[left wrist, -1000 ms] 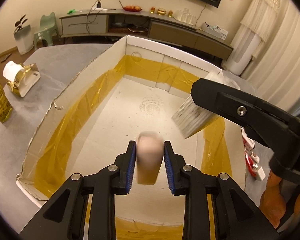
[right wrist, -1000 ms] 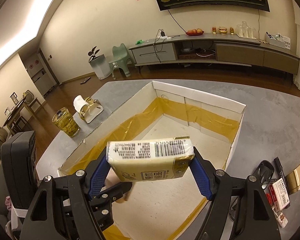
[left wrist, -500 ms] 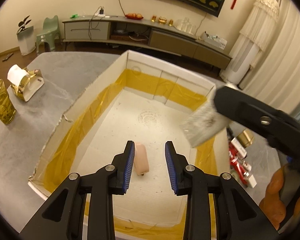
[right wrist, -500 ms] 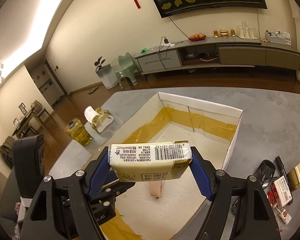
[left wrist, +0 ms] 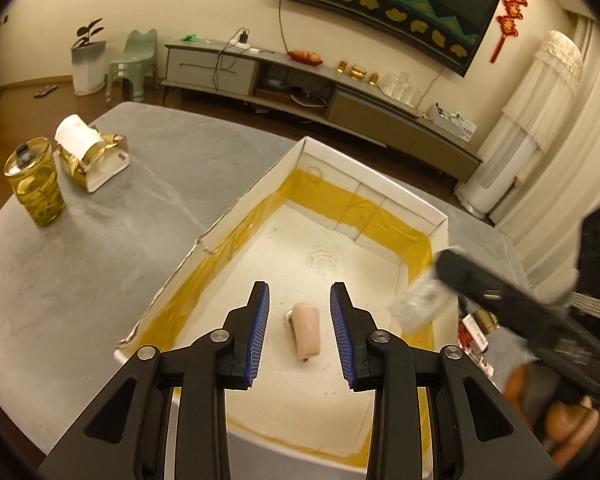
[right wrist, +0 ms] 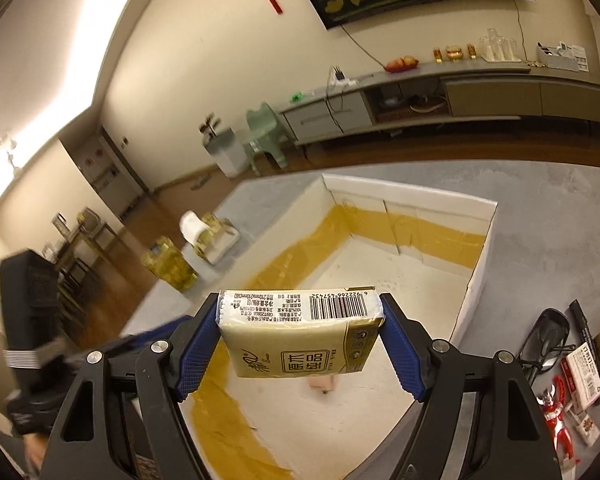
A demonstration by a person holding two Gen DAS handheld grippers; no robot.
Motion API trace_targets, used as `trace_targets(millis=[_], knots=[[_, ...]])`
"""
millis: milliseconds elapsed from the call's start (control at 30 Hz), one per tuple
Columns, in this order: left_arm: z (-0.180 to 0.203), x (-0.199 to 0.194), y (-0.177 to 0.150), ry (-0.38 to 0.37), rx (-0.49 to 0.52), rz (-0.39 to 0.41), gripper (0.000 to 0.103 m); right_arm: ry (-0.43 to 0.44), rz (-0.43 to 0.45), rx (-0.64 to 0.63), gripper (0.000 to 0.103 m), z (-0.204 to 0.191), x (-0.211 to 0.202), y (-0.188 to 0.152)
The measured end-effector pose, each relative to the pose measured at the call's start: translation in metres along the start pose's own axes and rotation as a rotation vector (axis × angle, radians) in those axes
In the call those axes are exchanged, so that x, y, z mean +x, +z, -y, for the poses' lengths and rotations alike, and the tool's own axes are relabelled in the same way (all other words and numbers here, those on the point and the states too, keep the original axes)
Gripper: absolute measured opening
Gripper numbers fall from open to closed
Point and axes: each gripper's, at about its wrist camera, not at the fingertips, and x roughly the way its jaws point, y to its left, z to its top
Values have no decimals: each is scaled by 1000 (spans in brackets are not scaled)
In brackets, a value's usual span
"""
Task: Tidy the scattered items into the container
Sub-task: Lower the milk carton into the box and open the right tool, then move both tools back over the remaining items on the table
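Observation:
A white box (left wrist: 376, 190) with yellow tape along its inner walls stands on the grey table. A small pink roll (left wrist: 307, 330) lies on its floor, and a corner of that pink roll (right wrist: 322, 383) shows in the right wrist view. My left gripper (left wrist: 300, 334) hangs open above it, nothing between its pads. My right gripper (right wrist: 300, 344) is shut on a cream tissue pack (right wrist: 300, 332) with a barcode, held over the box (right wrist: 476, 280). From the left wrist view the right gripper and the blurred tissue pack (left wrist: 422, 298) hover at the box's right wall.
A gold glass jar (left wrist: 36, 182) and a tissue holder (left wrist: 90, 156) stand on the table's left. Right of the box lie a black case (right wrist: 544, 334), a pen (right wrist: 584, 326), a red toy figure (right wrist: 556, 412) and small packets (right wrist: 584, 368).
The left gripper let go of the pink roll, which dropped onto the box floor, and then rose and drew back. The right gripper kept hold of the tissue pack over the box.

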Motion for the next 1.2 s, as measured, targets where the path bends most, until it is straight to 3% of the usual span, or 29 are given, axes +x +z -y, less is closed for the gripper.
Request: trace_targets(millis=[133, 300, 733, 867, 1067, 1200], knots=[[3, -4, -3, -19, 33, -5, 37, -43, -23, 27, 80, 13, 13, -5], [17, -5, -4, -46, 56, -11, 37, -24, -26, 52, 80, 22, 5, -6], [101, -18, -38, -108, 258, 14, 37, 162, 79, -21, 80, 30, -103, -37], [118, -19, -52, -126, 303, 14, 37, 151, 122, -60, 80, 39, -127, -51], [163, -2, -82, -175, 416, -53, 37, 67, 125, -89, 80, 64, -149, -60], [194, 12, -97, -194, 471, -88, 37, 27, 141, -79, 67, 81, -164, -61]])
